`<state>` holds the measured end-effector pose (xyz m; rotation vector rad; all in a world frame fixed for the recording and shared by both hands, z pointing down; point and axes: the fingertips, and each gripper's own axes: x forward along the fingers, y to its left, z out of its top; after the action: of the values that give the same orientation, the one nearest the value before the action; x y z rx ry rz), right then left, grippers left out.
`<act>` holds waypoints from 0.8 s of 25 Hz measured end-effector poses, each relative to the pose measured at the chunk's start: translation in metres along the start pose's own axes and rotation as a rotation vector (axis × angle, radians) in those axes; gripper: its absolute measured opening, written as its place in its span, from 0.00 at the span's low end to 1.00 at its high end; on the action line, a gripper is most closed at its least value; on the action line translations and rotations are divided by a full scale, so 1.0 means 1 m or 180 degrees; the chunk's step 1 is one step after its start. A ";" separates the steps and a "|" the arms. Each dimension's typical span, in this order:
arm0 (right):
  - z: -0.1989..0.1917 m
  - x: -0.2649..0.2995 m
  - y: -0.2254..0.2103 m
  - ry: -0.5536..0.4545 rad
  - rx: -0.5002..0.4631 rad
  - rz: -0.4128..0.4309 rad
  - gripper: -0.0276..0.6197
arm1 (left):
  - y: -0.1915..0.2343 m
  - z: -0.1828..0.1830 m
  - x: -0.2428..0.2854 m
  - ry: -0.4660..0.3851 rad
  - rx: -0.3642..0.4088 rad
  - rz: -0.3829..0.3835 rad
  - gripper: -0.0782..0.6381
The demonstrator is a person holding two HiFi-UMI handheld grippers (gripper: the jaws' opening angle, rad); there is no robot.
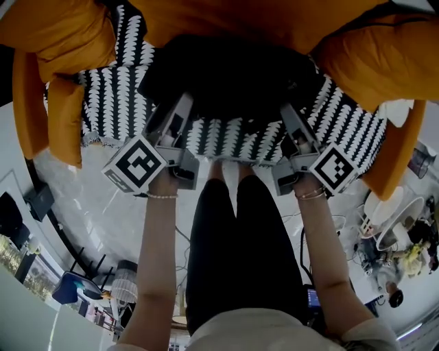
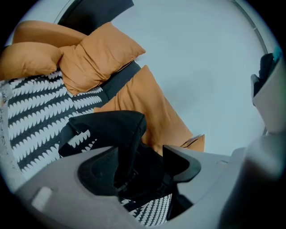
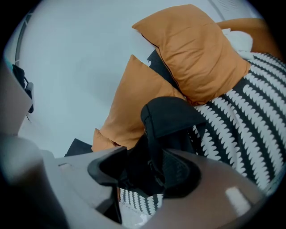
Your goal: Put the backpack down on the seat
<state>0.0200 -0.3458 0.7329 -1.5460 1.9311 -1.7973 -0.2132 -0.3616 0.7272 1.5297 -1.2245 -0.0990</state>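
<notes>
The black backpack (image 1: 226, 75) rests on the seat, which is covered by a black-and-white patterned blanket (image 1: 113, 103). My left gripper (image 1: 175, 110) reaches its near left corner and my right gripper (image 1: 288, 115) its near right corner. In the left gripper view the gripper (image 2: 138, 166) stands open; black backpack fabric (image 2: 111, 129) lies between the jaws against the left pad, with a gap to the right pad. In the right gripper view the gripper (image 3: 142, 170) is open too, with a backpack strap (image 3: 154, 152) running between the pads and space on the left side.
Orange cushions (image 1: 62, 34) (image 1: 374, 55) flank the backpack, and another cushion (image 1: 226, 17) stands behind it. An orange armrest drape (image 1: 65, 120) hangs at the left. The person's legs (image 1: 236, 247) stand at the seat's front edge. Clutter (image 1: 401, 240) lies on the floor at the right.
</notes>
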 end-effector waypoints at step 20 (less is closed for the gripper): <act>0.039 -0.055 0.123 -0.0179 -0.0334 0.0755 0.41 | -0.111 0.044 -0.054 -0.0114 0.0251 -0.0586 0.52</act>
<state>-0.0007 -0.3595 0.5945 -1.3132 2.1098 -1.5645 -0.1958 -0.3699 0.5975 1.7144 -1.1248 -0.2019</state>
